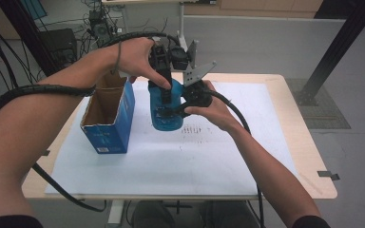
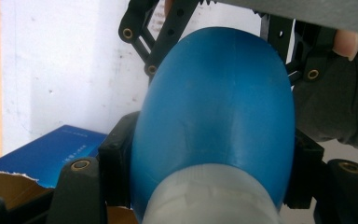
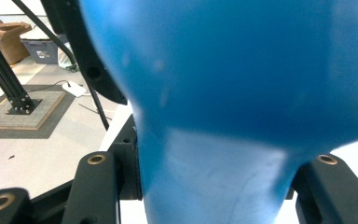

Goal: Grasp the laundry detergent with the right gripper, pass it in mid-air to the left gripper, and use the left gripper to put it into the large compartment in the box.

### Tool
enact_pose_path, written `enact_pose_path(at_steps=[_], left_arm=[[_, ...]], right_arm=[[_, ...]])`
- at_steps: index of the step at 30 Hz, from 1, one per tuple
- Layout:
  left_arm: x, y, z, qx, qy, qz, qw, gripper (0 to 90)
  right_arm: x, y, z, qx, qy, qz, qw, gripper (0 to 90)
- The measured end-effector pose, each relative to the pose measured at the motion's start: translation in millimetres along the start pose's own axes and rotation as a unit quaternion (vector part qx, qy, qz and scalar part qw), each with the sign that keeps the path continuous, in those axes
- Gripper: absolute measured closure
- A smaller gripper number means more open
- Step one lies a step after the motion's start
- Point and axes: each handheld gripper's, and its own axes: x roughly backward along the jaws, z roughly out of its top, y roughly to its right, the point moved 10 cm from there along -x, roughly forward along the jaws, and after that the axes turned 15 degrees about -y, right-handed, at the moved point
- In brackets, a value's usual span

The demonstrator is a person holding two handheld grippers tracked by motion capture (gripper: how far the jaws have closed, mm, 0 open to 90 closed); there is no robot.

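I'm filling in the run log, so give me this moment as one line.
left tool: shut on blue plastic bottle | right tool: shut on bottle | bottle: held above white table sheet | open blue cardboard box: beside bottle

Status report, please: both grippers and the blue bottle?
Left gripper and right gripper shut on blue bottle, held above table. Open box beside it. Nothing in the way.

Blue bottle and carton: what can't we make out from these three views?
- Blue bottle, high view: its top is hidden by the left claw and the hand, part of its side by the right claw.
- Bottle, right gripper view: too close and blurred; cut off by the top and right edges.
- Bottle, left gripper view: the pale end runs off the bottom edge.
- Blue carton, high view: the inside is in shadow and the print is too small to read.
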Motion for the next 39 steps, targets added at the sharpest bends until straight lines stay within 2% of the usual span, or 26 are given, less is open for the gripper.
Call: enact_pose_path(at_steps=[7, 11, 39], left_arm=[[1.5, -0.5, 0.8, -0.001, 0.001, 0.004, 1.0000, 35.9], [-0.1, 0.3, -0.1, -0.001, -0.003, -0.003, 1.0000, 36.0], [-2.6, 0.6, -2.3, 0.001, -0.003, -0.005, 1.0000, 36.3]], right_arm=[[1.3, 0.4, 0.5, 0.000, 0.003, -0.001, 1.0000, 44.8], [0.7, 0.0, -0.1, 0.000, -0.001, -0.001, 1.0000, 44.8], [-4.0, -0.3, 0.1, -0.004, -0.003, 0.004, 1.0000, 44.0]])
